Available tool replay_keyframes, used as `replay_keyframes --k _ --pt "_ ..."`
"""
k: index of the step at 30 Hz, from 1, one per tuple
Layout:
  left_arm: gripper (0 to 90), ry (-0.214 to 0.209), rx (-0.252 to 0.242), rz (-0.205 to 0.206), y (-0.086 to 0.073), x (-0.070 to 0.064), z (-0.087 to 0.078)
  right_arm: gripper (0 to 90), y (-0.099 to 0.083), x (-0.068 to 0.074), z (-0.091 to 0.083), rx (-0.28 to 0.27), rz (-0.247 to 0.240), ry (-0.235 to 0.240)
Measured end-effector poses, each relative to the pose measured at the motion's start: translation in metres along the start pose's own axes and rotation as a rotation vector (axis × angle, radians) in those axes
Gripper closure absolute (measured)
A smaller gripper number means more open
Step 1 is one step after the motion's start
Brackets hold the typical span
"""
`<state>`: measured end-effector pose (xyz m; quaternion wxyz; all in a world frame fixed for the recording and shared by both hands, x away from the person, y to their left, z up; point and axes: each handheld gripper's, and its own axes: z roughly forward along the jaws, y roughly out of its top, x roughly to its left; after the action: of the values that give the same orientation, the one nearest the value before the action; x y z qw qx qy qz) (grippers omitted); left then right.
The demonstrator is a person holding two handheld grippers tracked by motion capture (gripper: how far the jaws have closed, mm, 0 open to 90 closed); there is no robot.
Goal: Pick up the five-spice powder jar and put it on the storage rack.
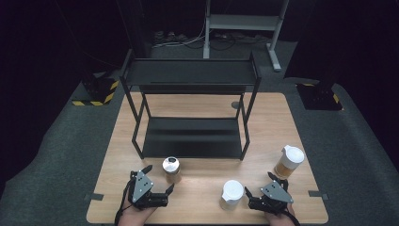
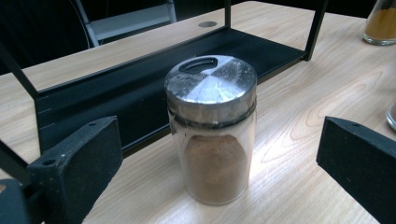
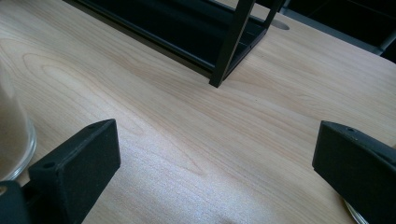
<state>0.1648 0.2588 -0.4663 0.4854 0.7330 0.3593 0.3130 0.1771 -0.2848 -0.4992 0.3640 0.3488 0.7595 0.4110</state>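
Note:
A glass spice jar [image 1: 171, 170] with a silver shaker lid and brown powder stands on the wooden table [image 1: 202, 106], in front of the black two-tier rack [image 1: 190, 73]. My left gripper [image 1: 159, 179] is open just near of it. In the left gripper view the spice jar [image 2: 212, 135] is upright and centred ahead of the gap in my left gripper [image 2: 219, 142], touching neither jaw. My right gripper [image 1: 259, 183] is open at the front right, between a white-lidded jar [image 1: 232, 193] and an amber-filled jar [image 1: 289, 162]. My right gripper [image 3: 215, 144] has bare wood between its jaws.
The rack's lower shelf [image 1: 190, 136] sits just behind the spice jar, and a rack leg [image 3: 229, 46] stands ahead of the right gripper. A glass jar's edge [image 3: 14, 140] is beside the right gripper's left jaw. Dark carpet surrounds the table.

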Motion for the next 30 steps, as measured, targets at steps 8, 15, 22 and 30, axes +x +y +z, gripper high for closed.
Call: replay_keyframes --k 8,15,22,30 --pt "0.6 -0.012 -0.008 -0.020 0.002 0.003 0.009 0.3 -0.001 0.000 0.000 -0.004 0.001 0.000" --pt "0.6 -0.016 -0.007 -0.033 0.003 0.004 0.017 0.3 -0.001 0.000 0.000 -0.004 0.002 0.000" --pt "0.5 -0.016 -0.004 -0.040 0.004 0.004 0.024 0.3 -0.001 0.000 0.000 -0.006 0.003 0.000" --pt "0.7 -0.022 -0.005 -0.037 0.004 0.004 0.031 0.3 -0.001 -0.001 0.000 -0.006 0.003 0.002"
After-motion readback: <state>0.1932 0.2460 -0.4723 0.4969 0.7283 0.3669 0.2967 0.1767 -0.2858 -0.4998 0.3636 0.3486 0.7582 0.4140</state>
